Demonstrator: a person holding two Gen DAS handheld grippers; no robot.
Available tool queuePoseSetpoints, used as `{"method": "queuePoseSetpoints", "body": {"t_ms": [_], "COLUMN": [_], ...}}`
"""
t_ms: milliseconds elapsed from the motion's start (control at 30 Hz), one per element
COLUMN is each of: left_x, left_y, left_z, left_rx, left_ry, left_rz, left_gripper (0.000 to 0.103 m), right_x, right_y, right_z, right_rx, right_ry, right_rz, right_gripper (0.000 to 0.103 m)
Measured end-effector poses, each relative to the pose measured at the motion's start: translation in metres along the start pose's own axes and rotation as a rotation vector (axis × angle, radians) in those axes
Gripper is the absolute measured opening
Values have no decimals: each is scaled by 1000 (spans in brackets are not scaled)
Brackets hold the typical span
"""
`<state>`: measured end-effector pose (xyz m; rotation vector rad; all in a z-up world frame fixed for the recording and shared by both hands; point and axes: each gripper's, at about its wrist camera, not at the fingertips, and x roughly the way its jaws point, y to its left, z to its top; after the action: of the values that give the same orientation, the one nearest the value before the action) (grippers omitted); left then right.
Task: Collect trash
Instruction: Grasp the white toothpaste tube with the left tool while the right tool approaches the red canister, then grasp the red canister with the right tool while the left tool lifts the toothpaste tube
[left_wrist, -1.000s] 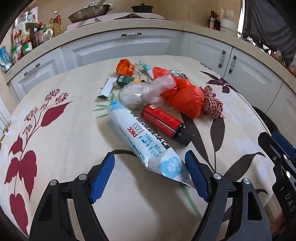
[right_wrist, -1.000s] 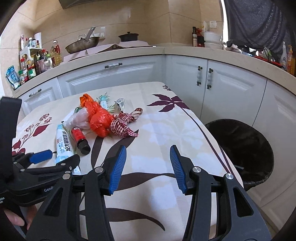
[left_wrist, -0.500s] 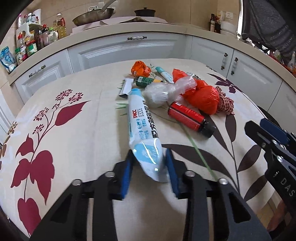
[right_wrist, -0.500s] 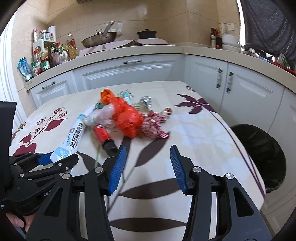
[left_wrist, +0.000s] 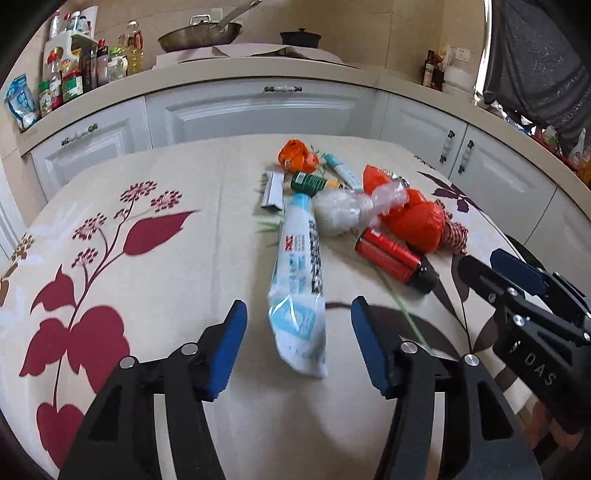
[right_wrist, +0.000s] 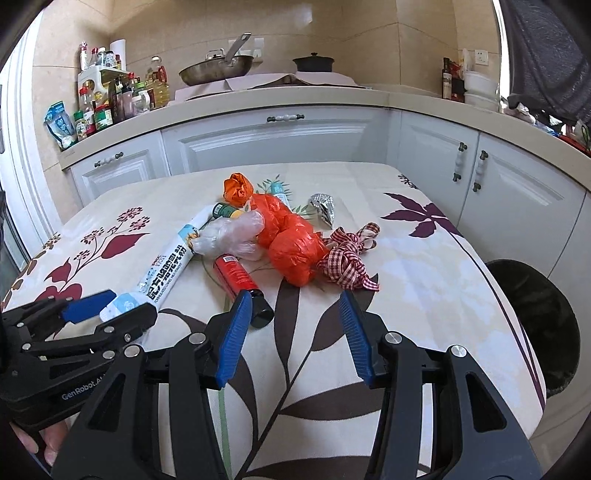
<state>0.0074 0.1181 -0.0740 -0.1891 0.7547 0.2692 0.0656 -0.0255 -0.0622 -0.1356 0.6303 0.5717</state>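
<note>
A long white-and-blue packet (left_wrist: 299, 266) lies on the flowered tablecloth (left_wrist: 155, 280), its near end between the jaws of my left gripper (left_wrist: 298, 306). Those jaws are opening and the blue pads stand clear of the packet on both sides. Behind it is a trash pile: a red can with a black cap (left_wrist: 391, 254), a knotted orange bag (left_wrist: 417, 221), a clear plastic bag (left_wrist: 343, 210), a small orange wad (left_wrist: 297, 157) and a green bottle (left_wrist: 310, 182). My right gripper (right_wrist: 294, 295) is open and empty, just short of the red can (right_wrist: 236, 275) and a checked ribbon (right_wrist: 347, 258).
A dark trash bin (right_wrist: 535, 314) stands on the floor past the table's right edge. A foil wrapper (right_wrist: 323, 206) lies behind the orange bag. White cabinets and a counter with bottles (right_wrist: 107, 99) and a pan run along the back.
My left jaws closed on the packet's near end, swung it round to point away from me, then spread apart again. The right gripper slid left toward the pile, still equally wide.
</note>
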Motion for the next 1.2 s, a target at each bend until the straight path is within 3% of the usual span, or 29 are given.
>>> {"method": "queuePoseSetpoints", "body": {"t_ms": [67,133,167,433,867,900,1033,1200], "left_x": [7,14,16,15,10,10,9,7], "left_y": [0,1,2,13,53,54,55,57], "left_z": [4,6,6,6,5,4,3,1], "left_rx": [-4,-6,-2,12,-42,-44,-52,-56], "left_ry": [13,34,45,60,52,51,46,32], "left_rz": [-3,-7,-8,-32,18,18,17,24], "left_gripper": [58,46,35,34,34,34,34,34], "right_x": [2,4,5,18,47,50,57,47], "right_y": [-1,1,3,14,35,36,40,40], "right_z": [2,5,7,16,17,16,10,6], "right_rx": [4,-1,-7,-31,-78,-78,-93,-95], "right_ry": [2,5,9,57,174,183,219,194], "right_rz": [3,9,13,64,78,78,92,94], "right_gripper": [48,48,48,48,47,46,24,24]}}
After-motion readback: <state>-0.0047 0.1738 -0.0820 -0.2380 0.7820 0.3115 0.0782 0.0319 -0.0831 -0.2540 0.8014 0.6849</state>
